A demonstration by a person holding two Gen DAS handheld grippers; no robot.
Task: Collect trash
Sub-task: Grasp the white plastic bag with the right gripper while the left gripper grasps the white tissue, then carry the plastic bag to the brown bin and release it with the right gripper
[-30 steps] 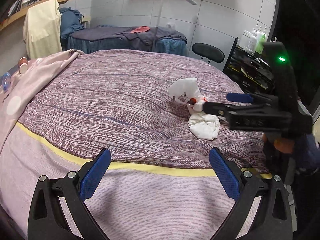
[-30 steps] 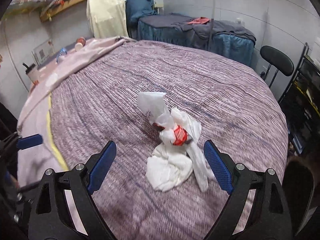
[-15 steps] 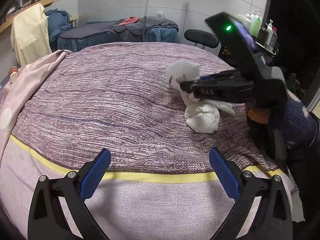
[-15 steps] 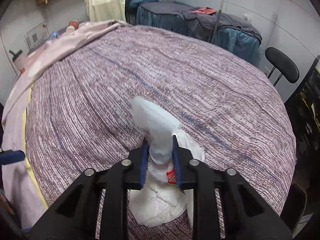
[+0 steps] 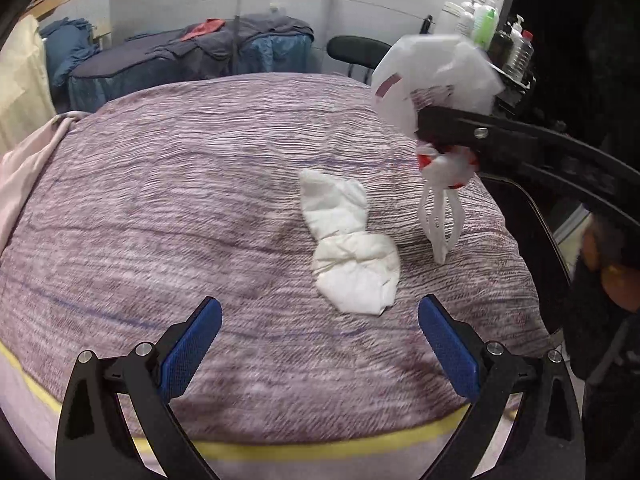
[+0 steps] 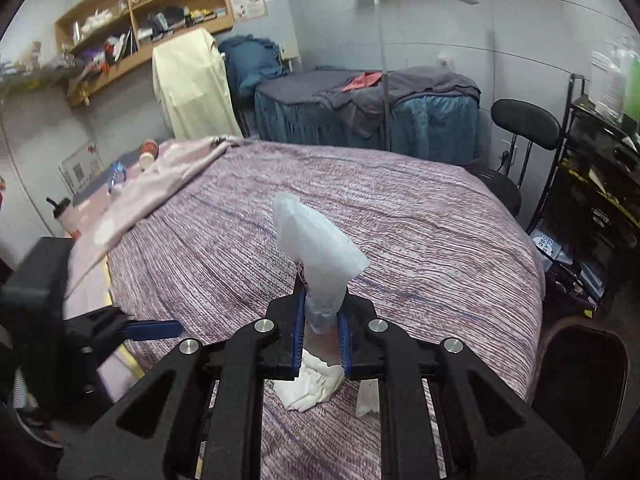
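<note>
A thin white plastic bag [image 6: 316,236] with red print hangs above the purple striped bed cover [image 5: 160,208]. My right gripper [image 6: 321,312] is pinching its neck, and the jaws are still closing on it. From the left wrist view the same bag [image 5: 436,68] billows over the right gripper [image 5: 424,132], with its handles dangling below. A crumpled white tissue wad [image 5: 352,256] lies loose on the cover, also visible under the right fingers [image 6: 312,388]. My left gripper [image 5: 319,304] is open and empty, just short of the wad.
A black chair [image 6: 524,124] and a black rack with bottles [image 5: 484,20] stand at the bed's right side. A draped massage table [image 6: 360,112], a floor lamp [image 6: 384,60] and wall shelves [image 6: 140,20] lie beyond. Cups [image 6: 148,152] sit at the left.
The right gripper went from open around the trash to shut on the bag and lifted it off the cover, leaving the tissue wad behind. The left gripper moved closer to the wad.
</note>
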